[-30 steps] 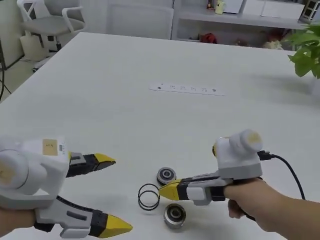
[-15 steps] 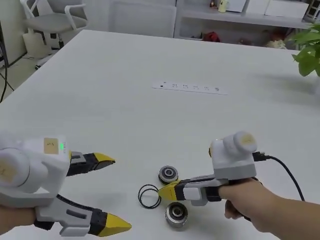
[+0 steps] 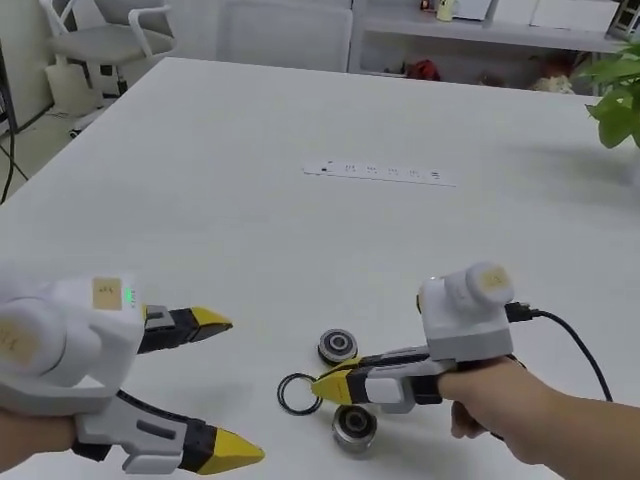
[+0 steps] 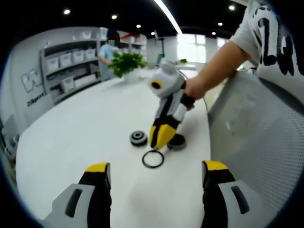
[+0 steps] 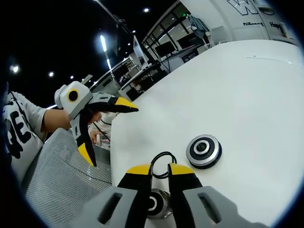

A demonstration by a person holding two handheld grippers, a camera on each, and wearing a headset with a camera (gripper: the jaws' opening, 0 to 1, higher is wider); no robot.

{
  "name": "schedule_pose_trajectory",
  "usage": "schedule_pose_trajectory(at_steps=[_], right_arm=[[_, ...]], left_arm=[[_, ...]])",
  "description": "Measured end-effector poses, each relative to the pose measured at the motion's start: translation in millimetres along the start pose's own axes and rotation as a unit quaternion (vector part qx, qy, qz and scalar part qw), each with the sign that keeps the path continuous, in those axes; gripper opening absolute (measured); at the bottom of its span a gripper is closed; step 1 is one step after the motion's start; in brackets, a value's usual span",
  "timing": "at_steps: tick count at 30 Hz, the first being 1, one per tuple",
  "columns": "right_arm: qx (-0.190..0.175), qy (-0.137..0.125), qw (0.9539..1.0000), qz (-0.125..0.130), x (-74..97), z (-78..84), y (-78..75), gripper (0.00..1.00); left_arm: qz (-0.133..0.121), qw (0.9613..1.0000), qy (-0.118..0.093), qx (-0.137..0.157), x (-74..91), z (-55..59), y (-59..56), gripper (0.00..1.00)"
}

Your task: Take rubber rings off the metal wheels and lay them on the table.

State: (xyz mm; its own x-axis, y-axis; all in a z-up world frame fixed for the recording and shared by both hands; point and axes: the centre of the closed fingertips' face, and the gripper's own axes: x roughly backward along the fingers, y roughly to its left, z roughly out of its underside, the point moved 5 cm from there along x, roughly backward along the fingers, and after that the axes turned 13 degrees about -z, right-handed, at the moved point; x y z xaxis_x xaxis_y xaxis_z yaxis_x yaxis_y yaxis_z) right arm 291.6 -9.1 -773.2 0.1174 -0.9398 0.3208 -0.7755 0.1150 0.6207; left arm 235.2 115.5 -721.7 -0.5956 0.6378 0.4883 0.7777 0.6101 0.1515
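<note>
Right tongs (image 3: pixel 322 384) nearer rubber rings (image 3: pixel 299 394)

Head view: white table (image 3: pixel 300 110) runs toward 12 o'clock, with a white power strip (image 3: pixel 378 173) lying on it at 12. White office chair (image 3: pixel 95 30) at 11, past the table edge. Shelving (image 3: pixel 500 35) with small items at 1. Green leafy plant (image 3: pixel 615 95) at 2. Left gripper view: wall shelves with bins (image 4: pixel 66 71) at 10, ceiling light strip (image 4: pixel 166 14) at 12, grey mesh chair back (image 4: pixel 256 123) at 3.
</note>
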Motion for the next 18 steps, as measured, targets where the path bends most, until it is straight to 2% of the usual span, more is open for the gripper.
schedule_pose_trajectory(at_steps=[10,18], right_arm=[[0.007,-0.023,0.9997,-0.006,7.4,-11.0,6.1,0.16],[0.013,-0.04,0.9991,-0.004,16.4,-18.7,9.3,0.18]], left_arm=[[-0.003,1.0,-0.001,0.002,0.8,0.3,1.4,0.79],[-0.003,1.0,-0.005,0.001,-2.1,-5.7,5.5,0.79]])
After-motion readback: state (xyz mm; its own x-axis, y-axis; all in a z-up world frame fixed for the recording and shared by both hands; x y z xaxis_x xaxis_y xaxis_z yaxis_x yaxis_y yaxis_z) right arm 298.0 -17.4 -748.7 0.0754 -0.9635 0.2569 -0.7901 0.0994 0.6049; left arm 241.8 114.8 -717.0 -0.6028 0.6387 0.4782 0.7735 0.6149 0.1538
